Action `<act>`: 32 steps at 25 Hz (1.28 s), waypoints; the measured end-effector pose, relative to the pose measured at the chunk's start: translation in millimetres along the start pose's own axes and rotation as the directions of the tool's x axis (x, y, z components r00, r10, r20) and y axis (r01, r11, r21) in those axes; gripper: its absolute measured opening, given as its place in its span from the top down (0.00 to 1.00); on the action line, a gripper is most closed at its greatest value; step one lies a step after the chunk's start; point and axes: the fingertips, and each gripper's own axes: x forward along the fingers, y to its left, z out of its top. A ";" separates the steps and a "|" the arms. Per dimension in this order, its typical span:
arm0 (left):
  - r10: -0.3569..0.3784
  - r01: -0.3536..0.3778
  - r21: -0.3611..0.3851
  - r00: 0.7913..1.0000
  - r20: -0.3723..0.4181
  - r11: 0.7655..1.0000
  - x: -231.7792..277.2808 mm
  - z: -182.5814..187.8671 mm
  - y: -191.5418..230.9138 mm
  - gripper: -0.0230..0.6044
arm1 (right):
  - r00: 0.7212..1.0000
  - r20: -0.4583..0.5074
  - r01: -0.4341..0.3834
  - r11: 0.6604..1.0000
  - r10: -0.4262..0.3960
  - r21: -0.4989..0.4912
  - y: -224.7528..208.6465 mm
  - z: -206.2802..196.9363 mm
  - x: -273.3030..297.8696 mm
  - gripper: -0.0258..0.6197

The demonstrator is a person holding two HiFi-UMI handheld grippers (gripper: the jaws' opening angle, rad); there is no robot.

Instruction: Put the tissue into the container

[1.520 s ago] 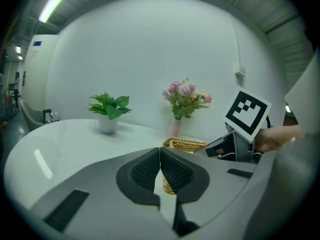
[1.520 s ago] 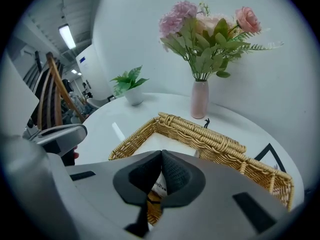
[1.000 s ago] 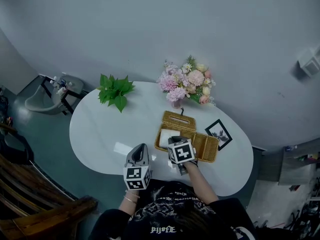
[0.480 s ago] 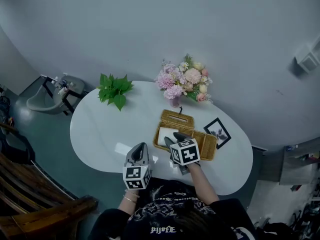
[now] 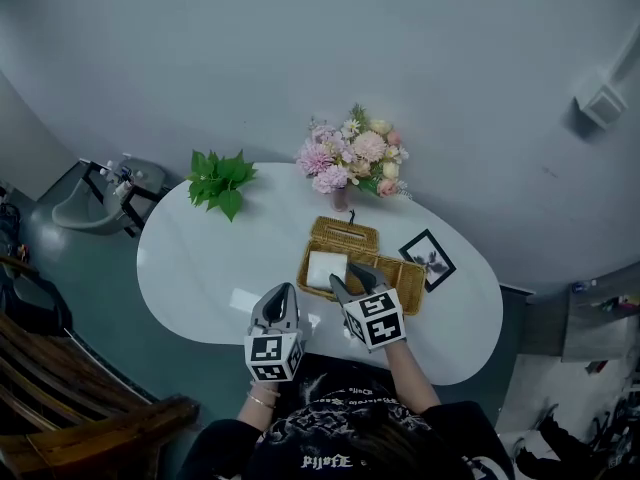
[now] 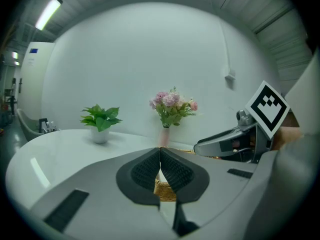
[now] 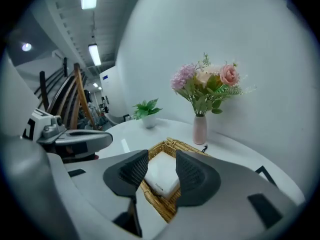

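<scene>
The left gripper (image 5: 283, 294) hangs low over the near edge of the counter (image 5: 200, 268), at about 7 o'clock from the counter's middle. It points slightly downward toward 12 o'clock. In the left gripper view its jaws meet pad to pad, and the left gripper (image 6: 160, 156) holds nothing. At about 5 o'clock the right gripper (image 5: 347, 276) tilts more steeply down over the near rim of the container (image 5: 415, 286). The right gripper (image 7: 161, 160) has its jaws spread wide and has hold of nothing. The white tissue (image 7: 161, 180) shows in the gap beyond them, lying flat in the container (image 7: 160, 206), apart from both pads. In the head view the tissue (image 5: 326, 268) fills the left end of the wicker container.

The counter is a white oval. A green plant (image 5: 220, 180) stands at its 10 o'clock edge and a vase of pink flowers (image 5: 350, 153) at 12 o'clock. A woven lid (image 5: 345, 233) sits just behind the container, and a black picture frame (image 5: 427, 258) lies just beside the container at 3 o'clock. A grey chair (image 5: 95, 203) stands on the floor off the counter's left end, and a dark wooden frame (image 5: 70, 388) sits at lower left. A small white box (image 5: 603, 108) is mounted on the pale wall at upper right.

A second ago the right gripper sat down in the container, covering the tissue. Since then it has lifted and its jaws have just been opening, and the tissue is left uncovered in the container. The left gripper has barely shifted.
</scene>
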 end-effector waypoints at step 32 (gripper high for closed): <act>-0.011 0.011 0.010 0.999 0.044 1.000 -11.0 -2.6 -41.7 0.92 | 0.991 0.084 0.110 0.993 -0.105 -0.051 -16.1 -18.8 -34.2 0.92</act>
